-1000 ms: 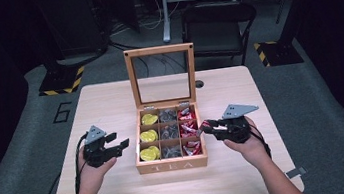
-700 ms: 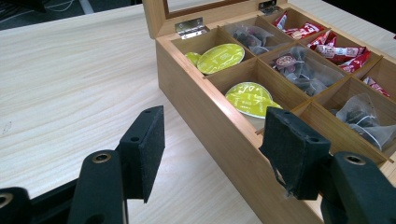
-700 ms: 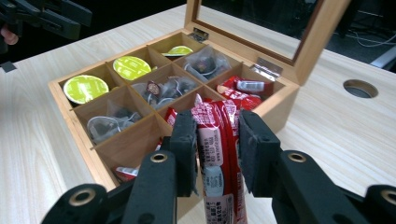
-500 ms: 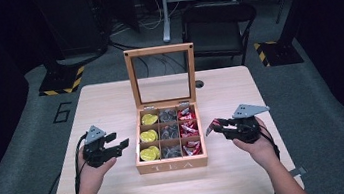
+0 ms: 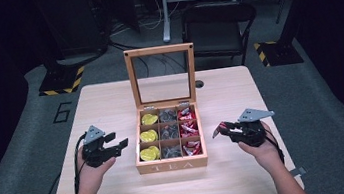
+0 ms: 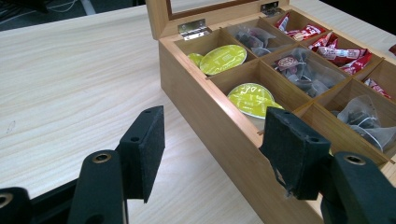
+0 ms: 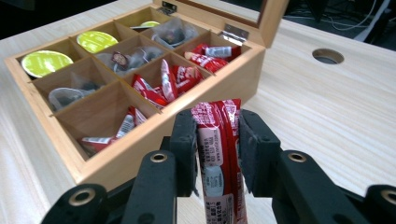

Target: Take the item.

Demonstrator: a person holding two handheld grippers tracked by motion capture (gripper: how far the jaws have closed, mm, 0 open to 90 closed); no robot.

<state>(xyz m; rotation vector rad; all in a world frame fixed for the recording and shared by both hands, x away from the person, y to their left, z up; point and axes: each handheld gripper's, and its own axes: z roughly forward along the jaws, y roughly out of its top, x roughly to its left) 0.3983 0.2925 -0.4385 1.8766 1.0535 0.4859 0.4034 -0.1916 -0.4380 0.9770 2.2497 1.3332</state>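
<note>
A wooden tea box [image 5: 172,166] stands mid-table with its glass lid [image 5: 161,75] raised. Its left column holds yellow-green capsules [image 6: 223,59], the middle clear tea bags [image 6: 297,69], the right red sachets [image 7: 171,80]. My right gripper [image 5: 221,130] hovers just right of the box, shut on a red sachet [image 7: 217,154] that stands upright between its pads. Left of the box, my left gripper [image 5: 117,143] is open and empty; its right pad [image 6: 292,151] sits beside the box's near wall [image 6: 219,135].
The table [image 5: 110,105] has bare wood on both sides of the box and a round cable hole [image 7: 328,56] behind it. A dark chair [image 5: 218,25] stands beyond the far edge. The person's forearms come in from the near edge.
My right gripper has drawn back to the right, away from the box, with the red sachet in it. The left gripper has stayed put.
</note>
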